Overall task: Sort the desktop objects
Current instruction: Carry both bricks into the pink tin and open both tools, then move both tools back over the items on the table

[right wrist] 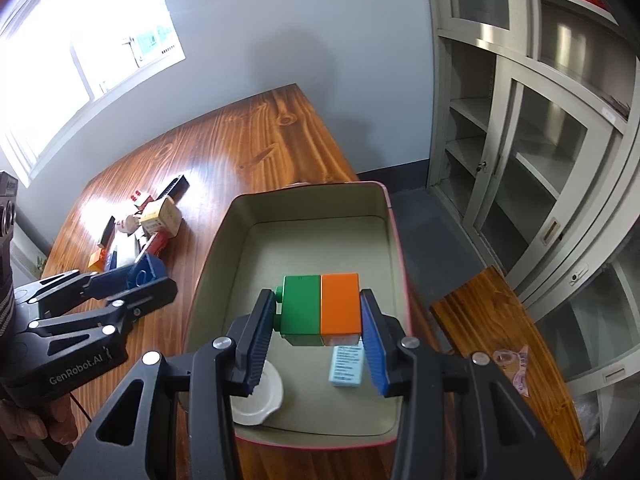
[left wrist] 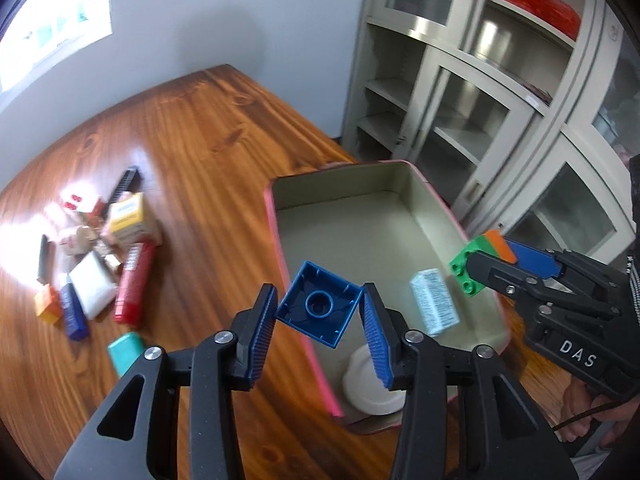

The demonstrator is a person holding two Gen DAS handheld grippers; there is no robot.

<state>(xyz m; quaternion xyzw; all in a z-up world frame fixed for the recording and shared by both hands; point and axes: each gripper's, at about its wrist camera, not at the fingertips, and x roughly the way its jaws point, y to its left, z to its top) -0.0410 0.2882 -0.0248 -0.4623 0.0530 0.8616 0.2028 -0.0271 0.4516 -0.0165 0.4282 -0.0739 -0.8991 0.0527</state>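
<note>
My left gripper (left wrist: 320,316) is shut on a blue toy brick (left wrist: 319,304), hollow side towards the camera, held over the near left rim of the pink tin box (left wrist: 276,236). My right gripper (right wrist: 318,320) is shut on a green and orange brick pair (right wrist: 322,308) and holds it above the inside of the box (right wrist: 216,240). In the left wrist view the right gripper (left wrist: 516,268) and its bricks (left wrist: 476,260) hover at the box's right rim. The box holds a pale blue packet (left wrist: 434,302) and a white round lid (left wrist: 370,384).
A pile of small items lies on the wooden table (left wrist: 192,128) left of the box: a yellow carton (left wrist: 128,218), a red tube (left wrist: 134,284), a white packet (left wrist: 92,288), a teal block (left wrist: 126,350), a black comb (left wrist: 124,184). Glass-door cabinets (right wrist: 540,140) stand to the right.
</note>
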